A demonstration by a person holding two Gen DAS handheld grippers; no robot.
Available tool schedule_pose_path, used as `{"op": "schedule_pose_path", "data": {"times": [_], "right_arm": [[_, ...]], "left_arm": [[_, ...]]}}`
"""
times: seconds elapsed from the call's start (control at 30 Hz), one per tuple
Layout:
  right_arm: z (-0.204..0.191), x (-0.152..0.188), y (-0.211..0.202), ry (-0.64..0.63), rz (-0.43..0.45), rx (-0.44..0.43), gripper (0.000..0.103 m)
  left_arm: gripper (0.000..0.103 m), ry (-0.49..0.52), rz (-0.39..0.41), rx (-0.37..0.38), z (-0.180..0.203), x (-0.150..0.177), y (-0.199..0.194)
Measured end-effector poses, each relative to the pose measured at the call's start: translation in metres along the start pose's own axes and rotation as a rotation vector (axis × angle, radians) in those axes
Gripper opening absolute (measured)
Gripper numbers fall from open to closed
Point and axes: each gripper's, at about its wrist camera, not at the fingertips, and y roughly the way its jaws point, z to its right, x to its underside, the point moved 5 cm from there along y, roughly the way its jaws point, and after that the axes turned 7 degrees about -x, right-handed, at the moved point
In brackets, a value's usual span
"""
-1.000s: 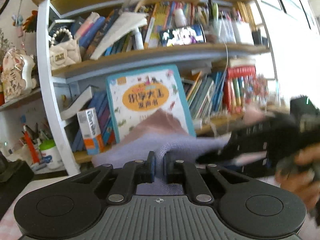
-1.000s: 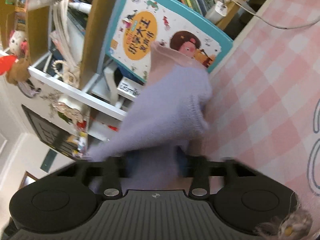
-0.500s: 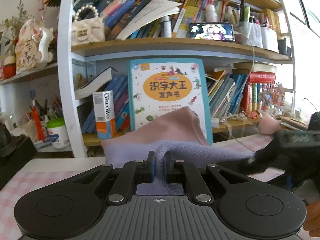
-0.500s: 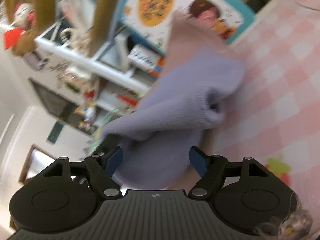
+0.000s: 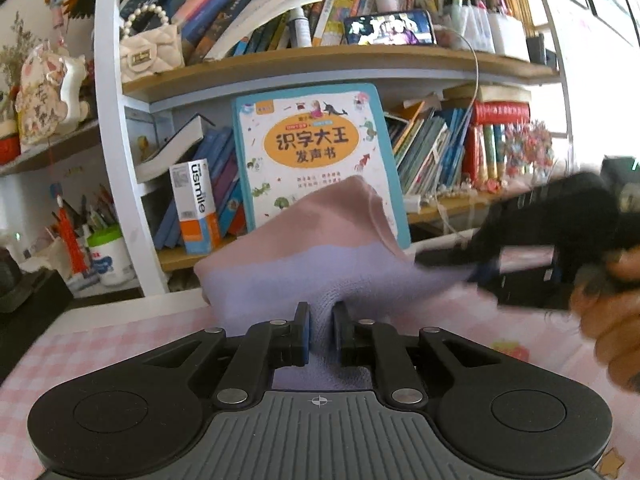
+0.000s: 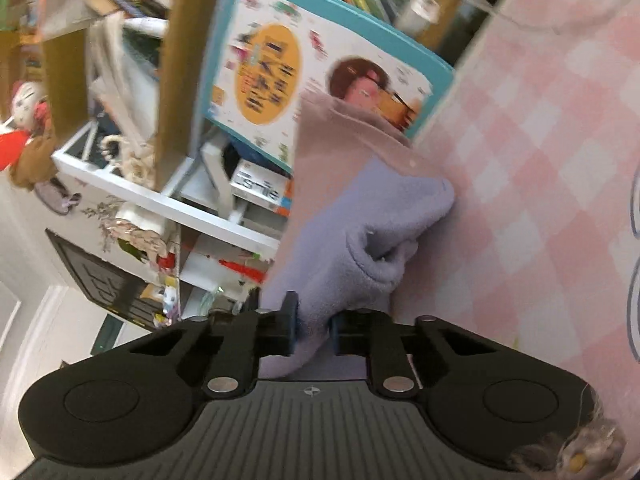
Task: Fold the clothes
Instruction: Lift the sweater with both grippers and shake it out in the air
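A lilac knit garment with a dusty-pink band (image 5: 320,256) is held up above the pink checked tablecloth (image 5: 120,344). My left gripper (image 5: 320,336) is shut on its lilac lower edge. My right gripper (image 6: 312,330) is shut on another lilac part of the same garment (image 6: 352,240), which bunches and hangs in front of it. In the left wrist view the right gripper (image 5: 484,270) shows at the right, blurred, pinching the garment's right end, with a hand behind it.
A bookshelf full of books stands right behind the table edge, with a large teal-framed children's book (image 5: 316,152) leaning against it. A phone (image 5: 388,28) sits on the upper shelf. A cup of pens (image 5: 108,256) is at the left. The checked tablecloth (image 6: 540,200) spreads to the right.
The right gripper, open half a second ago, has closed on the lilac cloth. The left gripper keeps its grip and has lowered slightly; the garment now stretches between both.
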Motion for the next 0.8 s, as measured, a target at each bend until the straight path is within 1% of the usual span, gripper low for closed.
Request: {"op": "schedule_pose_path", "data": {"times": [0.07,0.13,0.23,0.27,0.3,0.37,0.4,0.43,0.47,0.53,0.57,0.63,0.73,0.8], "right_arm": [[-0.012,-0.003,-0.005,-0.039,0.04,-0.054,0.011],[-0.022,-0.004,-0.01,-0.071,0.073,-0.094,0.011],[-0.028,-0.007,-0.016,-0.096,0.107,-0.122,0.01],[-0.029,-0.008,-0.016,-0.102,0.106,-0.117,0.01],[-0.029,-0.009,-0.016,-0.108,0.103,-0.108,0.01],[-0.024,-0.009,-0.014,-0.099,0.1,-0.084,0.01],[-0.021,-0.01,-0.013,-0.088,0.096,-0.072,0.01],[-0.016,-0.008,-0.013,-0.077,0.09,-0.059,0.01],[-0.013,-0.007,-0.013,-0.065,0.091,-0.049,0.01],[-0.009,-0.006,-0.013,-0.049,0.097,-0.042,0.01],[-0.012,-0.008,-0.015,-0.057,0.106,-0.055,0.01],[-0.026,-0.015,-0.021,-0.09,0.136,-0.094,0.01],[-0.078,-0.028,-0.033,-0.201,0.211,-0.208,0.01],[-0.125,-0.039,-0.038,-0.287,0.248,-0.284,0.01]], "left_arm": [[0.022,0.023,-0.001,-0.001,0.004,0.002,0.0],[0.035,0.043,-0.01,-0.007,0.009,0.006,0.002],[0.041,0.088,-0.027,-0.04,0.017,0.014,0.006],[0.041,0.099,-0.028,-0.047,0.019,0.016,0.007],[0.039,0.096,-0.025,-0.055,0.018,0.018,0.008],[0.029,0.063,-0.019,-0.063,0.012,0.018,0.011],[0.017,0.044,-0.022,-0.056,0.009,0.017,0.011],[0.013,0.026,-0.025,-0.05,0.007,0.016,0.012],[0.011,0.01,-0.025,-0.045,0.004,0.014,0.012],[0.01,0.01,0.03,-0.044,0.004,0.004,-0.003],[0.01,0.008,0.059,-0.041,0.004,-0.001,-0.01],[0.009,-0.011,0.132,-0.004,0.001,-0.021,-0.029],[0.009,0.003,0.269,0.032,-0.006,-0.06,-0.064],[0.009,-0.021,0.372,0.08,-0.016,-0.089,-0.093]]}}
